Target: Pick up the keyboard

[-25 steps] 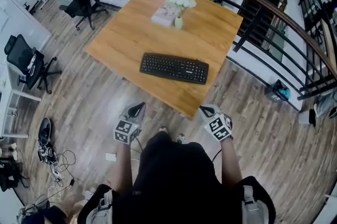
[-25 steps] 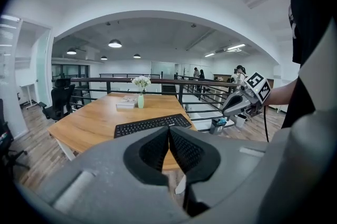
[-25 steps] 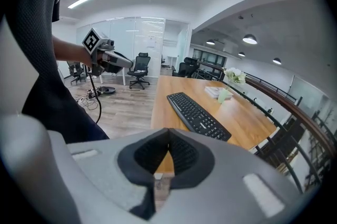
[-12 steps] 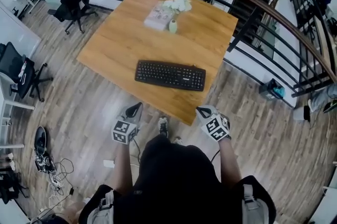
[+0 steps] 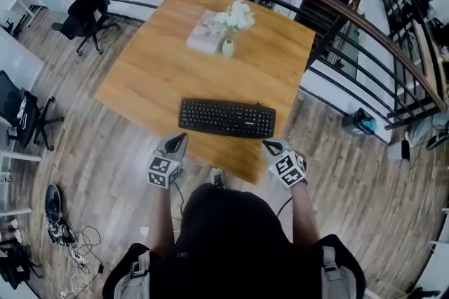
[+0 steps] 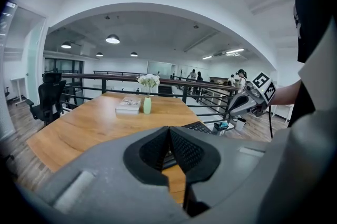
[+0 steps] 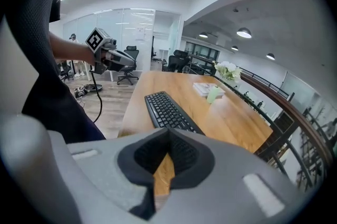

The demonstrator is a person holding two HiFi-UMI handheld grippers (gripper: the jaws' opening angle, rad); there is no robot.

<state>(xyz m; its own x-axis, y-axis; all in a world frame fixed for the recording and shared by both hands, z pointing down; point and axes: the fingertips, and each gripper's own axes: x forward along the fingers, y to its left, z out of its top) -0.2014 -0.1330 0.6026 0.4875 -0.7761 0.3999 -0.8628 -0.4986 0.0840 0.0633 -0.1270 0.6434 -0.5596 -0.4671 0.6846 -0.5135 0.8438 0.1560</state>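
A black keyboard (image 5: 226, 118) lies flat near the front edge of the wooden table (image 5: 154, 76). My left gripper (image 5: 177, 140) hovers at the table's near edge, just short of the keyboard's left end, and it is shut and empty. At the same edge, near the keyboard's right end, my right gripper (image 5: 269, 145) is also shut with nothing in it. In the left gripper view the shut jaws (image 6: 169, 131) point over the table, and the keyboard (image 6: 198, 126) shows just behind them. The right gripper view looks along the keyboard (image 7: 167, 110) past its shut jaws (image 7: 168, 136).
A small green vase of white flowers (image 5: 229, 45) and a book (image 5: 205, 33) stand farther back on the table. A dark railing (image 5: 337, 6) curves behind and to the right. Office chairs (image 5: 84, 10) stand at the left, and shoes and cables (image 5: 59, 220) lie on the floor.
Both grippers have moved forward to the table's near edge, closer to the keyboard. Their jaws have stayed shut.
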